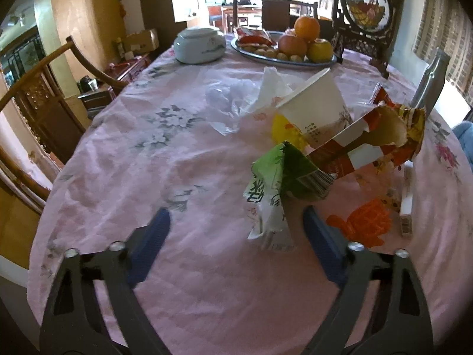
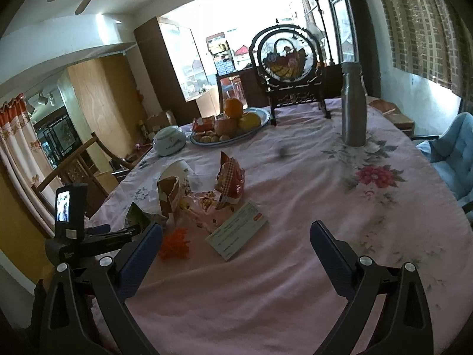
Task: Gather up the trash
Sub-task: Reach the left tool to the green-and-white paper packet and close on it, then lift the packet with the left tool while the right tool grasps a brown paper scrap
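Left tongs (image 1: 236,222): jaws spread wide, blue pads clear of everything; nothing held. The crumpled green-and-white paper wrapper (image 1: 272,189) stands between the pads, closer to the right one, not pinched.
Right tongs (image 2: 236,236): jaws wide apart, empty, over bare cloth.
Landmark: the green-and-white wrapper, on the oval table under a pink flowered tablecloth (image 1: 177,153).
Torn red-and-white cardboard carton (image 1: 369,142): just behind the wrapper to its right, leaning, touching it.
White paper cup (image 1: 313,106): tipped on its side behind the carton.
Crumpled clear plastic film (image 1: 227,100): behind the wrapper, to its left, beside the cup.
Shredded orange scraps (image 1: 366,222): right of the wrapper, near the right pad.
Flat white card box (image 2: 236,233): right of the scraps.
Red checked snack bag (image 2: 230,180): upright, beyond the white box.
Metal bottle (image 2: 353,103): well apart, far right, upright.
Fruit plate (image 1: 283,59): far side of the table, with oranges and apples.
Pale lidded ceramic bowl (image 1: 198,44): left of the plate.
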A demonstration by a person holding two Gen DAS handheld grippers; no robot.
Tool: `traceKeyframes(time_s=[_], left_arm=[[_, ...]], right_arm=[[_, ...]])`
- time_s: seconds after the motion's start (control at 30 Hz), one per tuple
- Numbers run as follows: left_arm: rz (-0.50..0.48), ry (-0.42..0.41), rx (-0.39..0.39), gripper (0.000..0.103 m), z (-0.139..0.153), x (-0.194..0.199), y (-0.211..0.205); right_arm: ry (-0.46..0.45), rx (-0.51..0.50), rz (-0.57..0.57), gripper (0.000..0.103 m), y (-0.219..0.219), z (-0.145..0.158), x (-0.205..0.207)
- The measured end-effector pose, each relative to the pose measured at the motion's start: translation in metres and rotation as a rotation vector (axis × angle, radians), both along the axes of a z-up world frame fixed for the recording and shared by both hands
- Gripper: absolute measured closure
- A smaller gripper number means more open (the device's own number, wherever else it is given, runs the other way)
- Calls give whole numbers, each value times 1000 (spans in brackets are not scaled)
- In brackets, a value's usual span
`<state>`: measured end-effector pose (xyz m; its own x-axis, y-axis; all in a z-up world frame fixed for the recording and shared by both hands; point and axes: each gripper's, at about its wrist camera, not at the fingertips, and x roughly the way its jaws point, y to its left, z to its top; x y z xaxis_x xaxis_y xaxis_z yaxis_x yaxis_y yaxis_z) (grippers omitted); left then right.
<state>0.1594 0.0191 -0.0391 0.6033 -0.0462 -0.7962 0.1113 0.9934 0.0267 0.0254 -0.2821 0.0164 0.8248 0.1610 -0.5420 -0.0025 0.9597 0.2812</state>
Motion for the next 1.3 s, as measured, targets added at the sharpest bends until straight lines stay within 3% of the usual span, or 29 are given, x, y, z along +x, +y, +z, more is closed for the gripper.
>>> traceKeyframes(time_s=[0.03,0.17,0.23,0.3,0.73,1.03,1.3], left_arm=[[2,14,1,36,-3,4,0],[5,45,11,47,-10,14,-3],[-1,53,15,67,-12,17,-5],[-3,69,12,73,-15,21,-5],[-27,6,-12,76,2,9,2],[-30,-23,-69,76,17,-11,22],[-15,-11,-86,76,11,-22,35]], right_arm=[[7,-9,4,5,2,-2,4],[33,-81,4,5,12,-9,18],[48,-101,9,5,15,-13,24],[69,-112,16,5,17,-18,29],[167,-137,-21,5,18,-41,59],[227,-209,39,5,43,-56,90],[159,-140,159,7,78,-40,116]])
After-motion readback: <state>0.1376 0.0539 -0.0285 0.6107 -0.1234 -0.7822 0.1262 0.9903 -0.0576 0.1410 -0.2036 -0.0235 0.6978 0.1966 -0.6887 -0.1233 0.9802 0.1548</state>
